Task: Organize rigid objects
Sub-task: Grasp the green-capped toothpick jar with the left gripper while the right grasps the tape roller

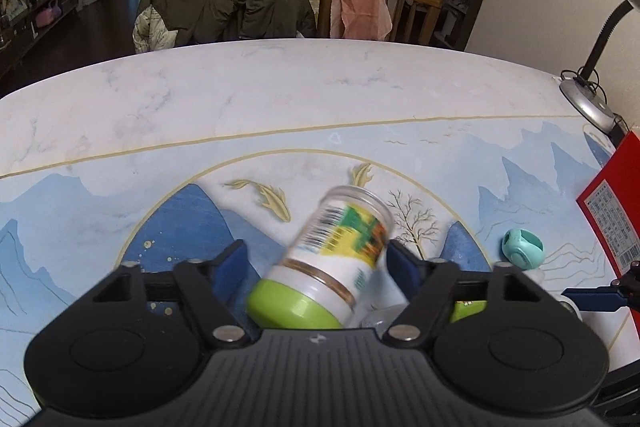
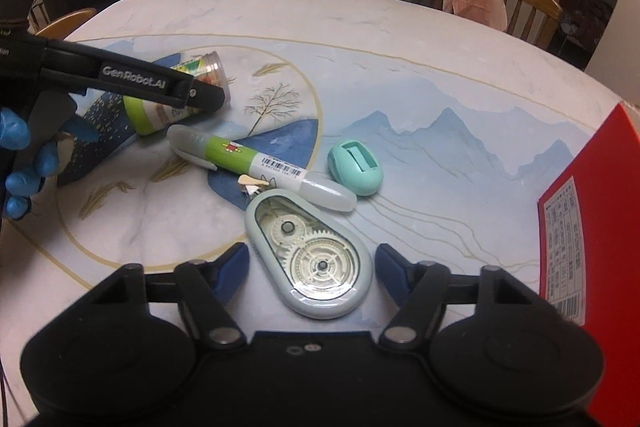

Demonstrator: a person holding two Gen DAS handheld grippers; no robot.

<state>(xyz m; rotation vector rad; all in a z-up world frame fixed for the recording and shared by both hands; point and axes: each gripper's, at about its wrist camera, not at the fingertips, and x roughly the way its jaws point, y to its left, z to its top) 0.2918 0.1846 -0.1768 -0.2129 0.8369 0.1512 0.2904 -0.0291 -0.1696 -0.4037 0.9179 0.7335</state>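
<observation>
Left gripper (image 1: 316, 263) jaws flank a clear cylindrical bottle (image 1: 340, 247) (grip unclear); right gripper (image 2: 310, 269) jaws stand apart around an oval tape dispenser (image 2: 312, 259).

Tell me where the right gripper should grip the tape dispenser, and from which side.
Grip the tape dispenser across its wide rounded end, coming from above. It lies flat with that end between the right gripper fingers, so its curved side walls face the pads. The narrow tip touches the glue pen, so keep clear of it.

"GenRobot.AI" stands in pale letters on the left gripper (image 2: 208, 95) arm.
</observation>
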